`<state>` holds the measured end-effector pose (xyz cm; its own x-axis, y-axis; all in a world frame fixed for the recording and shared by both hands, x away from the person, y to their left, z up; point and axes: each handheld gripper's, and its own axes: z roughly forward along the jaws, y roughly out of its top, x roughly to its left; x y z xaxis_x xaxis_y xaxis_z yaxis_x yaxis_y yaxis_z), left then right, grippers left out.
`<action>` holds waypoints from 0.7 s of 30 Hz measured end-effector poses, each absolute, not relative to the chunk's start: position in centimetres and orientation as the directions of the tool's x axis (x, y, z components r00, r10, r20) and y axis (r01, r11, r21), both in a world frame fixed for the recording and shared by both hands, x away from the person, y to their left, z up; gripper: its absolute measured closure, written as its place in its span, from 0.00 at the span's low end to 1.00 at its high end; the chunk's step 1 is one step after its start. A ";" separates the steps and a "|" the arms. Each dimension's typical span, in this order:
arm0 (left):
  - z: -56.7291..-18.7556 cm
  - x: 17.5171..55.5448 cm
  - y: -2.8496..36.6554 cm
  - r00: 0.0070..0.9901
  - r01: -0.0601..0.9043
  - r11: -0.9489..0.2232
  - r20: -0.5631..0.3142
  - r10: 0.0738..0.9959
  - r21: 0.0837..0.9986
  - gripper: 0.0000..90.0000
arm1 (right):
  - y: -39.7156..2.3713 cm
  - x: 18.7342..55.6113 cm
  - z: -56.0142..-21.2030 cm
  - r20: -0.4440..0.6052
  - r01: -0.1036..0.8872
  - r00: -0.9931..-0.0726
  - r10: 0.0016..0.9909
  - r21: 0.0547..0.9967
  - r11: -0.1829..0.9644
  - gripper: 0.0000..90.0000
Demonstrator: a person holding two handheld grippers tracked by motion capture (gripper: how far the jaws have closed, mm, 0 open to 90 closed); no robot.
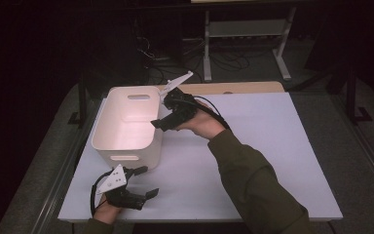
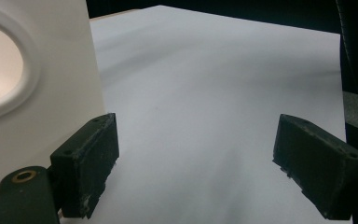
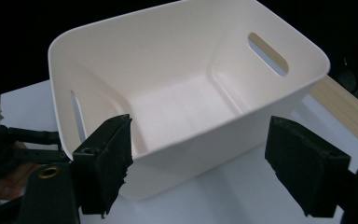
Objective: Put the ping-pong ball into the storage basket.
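hovering beside the white bin's [image 1: 126,127] right rim, right gripper [image 1: 161,121] sat with jaws apart and empty, left gripper [image 1: 146,187] open and empty near its front wall, white table [image 1: 253,146] around

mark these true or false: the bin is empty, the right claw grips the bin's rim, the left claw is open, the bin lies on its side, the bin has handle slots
1. The bin is empty: true.
2. The right claw grips the bin's rim: false. Its jaws stand apart beside the bin, with nothing between them.
3. The left claw is open: true; only bare table lies between its jaws.
4. The bin lies on its side: false. It stands upright on the table, opening up.
5. The bin has handle slots: true; one handle slot shows in each end wall.
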<state>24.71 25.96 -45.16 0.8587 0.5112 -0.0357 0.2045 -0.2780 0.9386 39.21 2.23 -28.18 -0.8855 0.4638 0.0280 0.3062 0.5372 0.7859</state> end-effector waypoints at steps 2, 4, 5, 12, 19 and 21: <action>-45.2 24.7 25.9 0.858 0.208 -0.277 -0.039 0.512 0.938 0.16 | 1.5 39.1 -28.3 0.033 0.317 -0.878 0.478 0.788 0.528 0.24; -45.2 24.7 25.9 0.858 0.206 -0.277 -0.038 0.512 0.938 0.16 | 0.8 39.0 -28.6 0.033 0.322 -0.874 0.485 0.787 0.527 0.23; -45.2 24.7 25.9 0.859 0.205 -0.278 -0.036 0.511 0.938 0.16 | 0.5 39.0 -28.8 0.034 0.326 -0.872 0.489 0.786 0.526 0.23; -45.2 24.7 25.9 0.858 0.209 -0.277 -0.040 0.512 0.938 0.16 | -1.2 38.9 -30.3 0.050 0.354 -0.857 0.513 0.780 0.515 0.19; -45.2 24.7 26.0 0.859 0.205 -0.280 -0.035 0.511 0.938 0.16 | -2.4 38.5 -31.1 0.056 0.361 -0.844 0.534 0.794 0.489 0.15; -45.2 24.7 26.0 0.859 0.206 -0.281 -0.036 0.510 0.937 0.16 | -2.7 38.4 -31.5 0.053 0.363 -0.840 0.540 0.796 0.485 0.15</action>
